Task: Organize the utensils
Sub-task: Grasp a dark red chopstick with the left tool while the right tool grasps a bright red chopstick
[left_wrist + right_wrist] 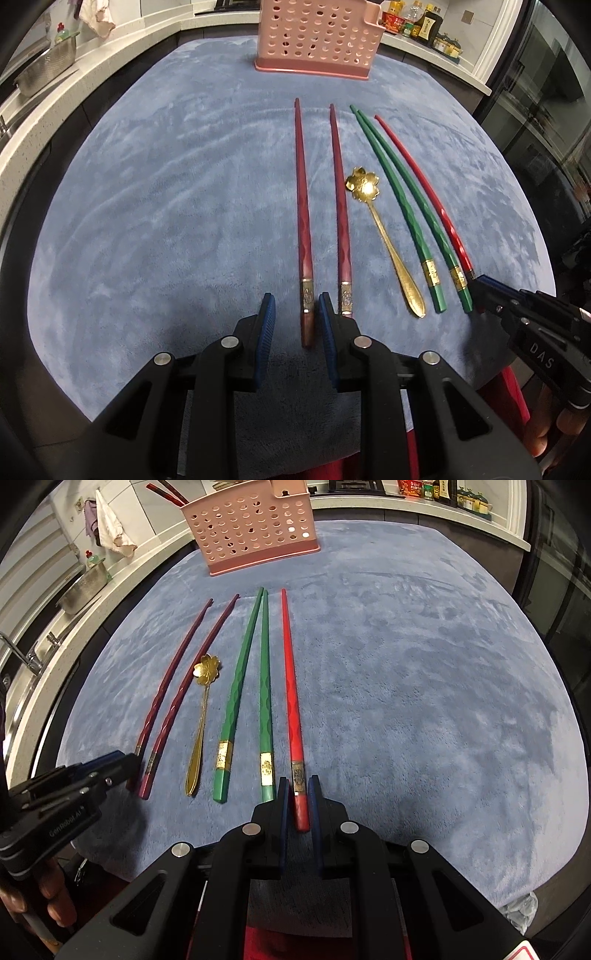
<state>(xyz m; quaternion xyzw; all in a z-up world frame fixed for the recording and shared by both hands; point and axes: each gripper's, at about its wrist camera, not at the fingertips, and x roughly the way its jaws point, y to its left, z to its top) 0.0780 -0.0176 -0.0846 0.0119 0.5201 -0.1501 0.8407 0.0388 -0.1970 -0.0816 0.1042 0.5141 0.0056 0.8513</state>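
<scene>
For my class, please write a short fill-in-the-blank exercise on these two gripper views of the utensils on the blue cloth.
1. The gold spoon has a bowl shaped like a ____.
2. The left gripper straddles the handle end of a ____ chopstick.
3. Between the spoon and the bright red chopstick lie two ____ chopsticks.
4. The pink basket has walls full of round ____.

Missing words: flower; dark red; green; holes

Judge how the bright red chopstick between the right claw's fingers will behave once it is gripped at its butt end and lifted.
The red chopstick looks rigid and straight, so it should lift without sagging. The right claw straddles only its butt end, so the long tip may droop or pivot. Its squared handle makes rolling on the plush blue cloth unlikely.
</scene>
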